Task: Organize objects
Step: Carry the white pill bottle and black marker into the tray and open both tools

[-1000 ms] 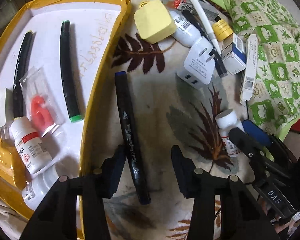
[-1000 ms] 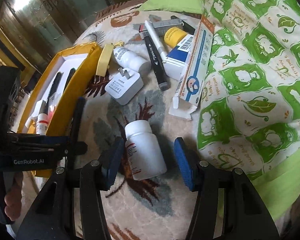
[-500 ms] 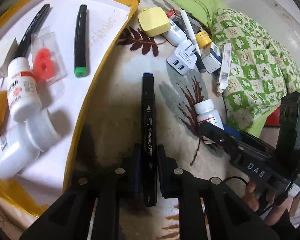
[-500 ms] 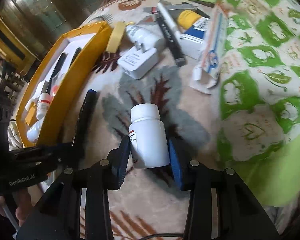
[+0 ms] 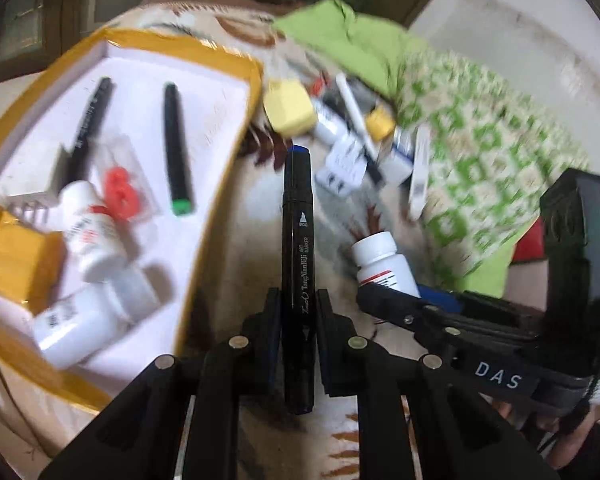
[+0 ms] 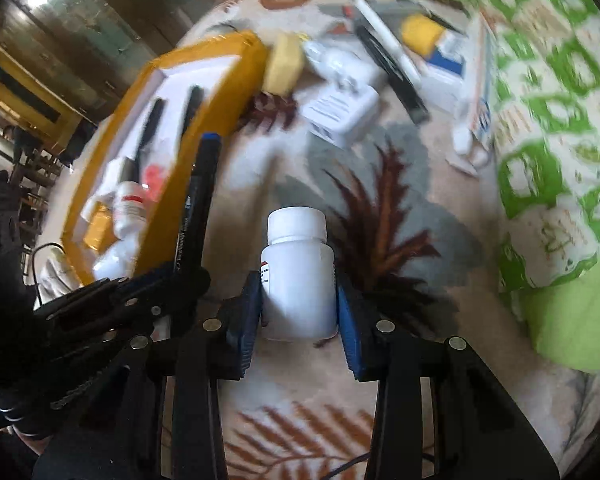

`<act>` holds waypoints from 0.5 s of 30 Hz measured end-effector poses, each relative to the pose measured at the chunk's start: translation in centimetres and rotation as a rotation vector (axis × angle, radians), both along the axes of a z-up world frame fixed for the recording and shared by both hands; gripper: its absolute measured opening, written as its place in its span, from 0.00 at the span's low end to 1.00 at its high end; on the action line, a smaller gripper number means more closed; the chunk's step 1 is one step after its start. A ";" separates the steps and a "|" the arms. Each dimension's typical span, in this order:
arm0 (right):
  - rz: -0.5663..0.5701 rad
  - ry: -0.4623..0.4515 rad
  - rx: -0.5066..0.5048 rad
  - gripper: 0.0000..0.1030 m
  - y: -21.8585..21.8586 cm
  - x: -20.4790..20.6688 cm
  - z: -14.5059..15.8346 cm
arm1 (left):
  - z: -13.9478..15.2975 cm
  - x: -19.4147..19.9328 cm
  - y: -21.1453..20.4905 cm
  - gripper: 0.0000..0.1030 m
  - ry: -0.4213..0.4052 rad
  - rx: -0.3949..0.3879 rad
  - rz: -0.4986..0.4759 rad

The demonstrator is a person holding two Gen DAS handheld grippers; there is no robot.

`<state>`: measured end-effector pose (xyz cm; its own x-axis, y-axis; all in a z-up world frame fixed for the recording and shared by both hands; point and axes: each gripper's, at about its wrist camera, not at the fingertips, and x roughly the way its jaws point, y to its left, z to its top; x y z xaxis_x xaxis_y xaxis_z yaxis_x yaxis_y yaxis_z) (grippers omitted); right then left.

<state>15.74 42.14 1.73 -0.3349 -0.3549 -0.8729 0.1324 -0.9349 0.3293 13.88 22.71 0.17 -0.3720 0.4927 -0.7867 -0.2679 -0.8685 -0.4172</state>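
Gripping a black marker (image 5: 297,264), left tool (image 5: 298,320) closed on its barrel; right tool (image 6: 300,312) clamps a white bottle (image 6: 298,276). Both over leaf-patterned table (image 6: 380,380). Yellow tray (image 5: 236,184) just left; charger (image 6: 342,114), boxes, pens cluttered ahead beside green cloth (image 6: 548,128).

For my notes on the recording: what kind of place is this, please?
Probably a home room: a leaf-patterned cloth covers the surface, a green patterned fabric lies beside it, and glass-fronted cabinets stand behind.
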 end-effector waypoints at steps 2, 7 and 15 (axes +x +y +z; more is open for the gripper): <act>0.006 0.034 -0.003 0.35 -1.1 0.2 1.3 | 0.5 -0.4 -1.0 0.14 0.005 0.040 0.024; 0.026 0.086 -0.025 0.35 -3.9 0.1 3.8 | 2.0 -1.1 -3.9 0.14 0.027 0.119 0.075; 0.084 0.077 -0.054 0.35 -9.8 -2.7 3.7 | 3.3 -6.2 -12.4 0.14 0.025 0.111 0.208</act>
<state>13.09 32.35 5.38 -0.3670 -0.4307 -0.8245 0.2361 -0.9005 0.3653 7.70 10.26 3.45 -0.4931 0.4865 -0.7212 -0.0991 -0.8550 -0.5091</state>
